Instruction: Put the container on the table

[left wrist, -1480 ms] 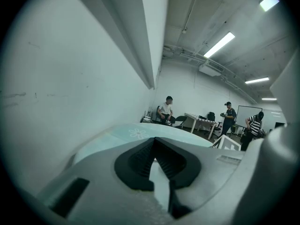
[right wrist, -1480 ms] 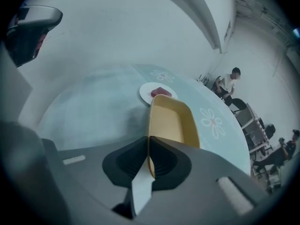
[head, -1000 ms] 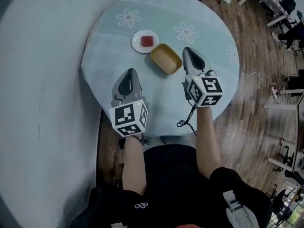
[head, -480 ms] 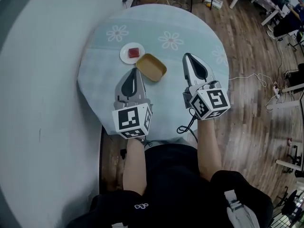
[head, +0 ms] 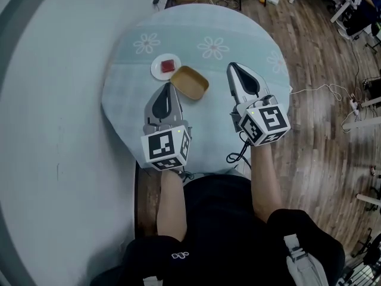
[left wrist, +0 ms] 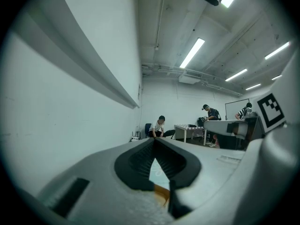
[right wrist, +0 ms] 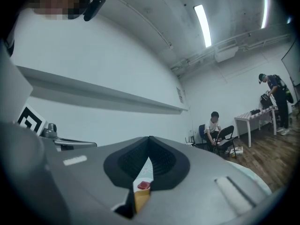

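A tan oval container (head: 189,82) stands empty on the round pale-blue table (head: 238,28), next to a small white plate (head: 158,71) holding a red piece (head: 168,65). My left gripper (head: 168,86) is shut and empty, its tip just left of the container's near end. The right gripper (head: 231,66) is also shut and empty, a short way to the container's right. In the left gripper view the left gripper (left wrist: 153,140) lets a sliver of the container (left wrist: 161,194) show. Beyond the right gripper (right wrist: 150,138), the container (right wrist: 140,198) and the red piece (right wrist: 143,185) appear.
A pale wall (head: 53,100) runs close along the table's left side. Wooden floor (head: 321,70) with a white cable (head: 315,89) lies to the right. A black cable (head: 236,155) hangs by the table's near edge. People and desks (right wrist: 255,114) are far off in the room.
Against the table, both grippers have shifted right: the left tip now sits closer to the container, the right tip farther from it. Both stay shut and empty.
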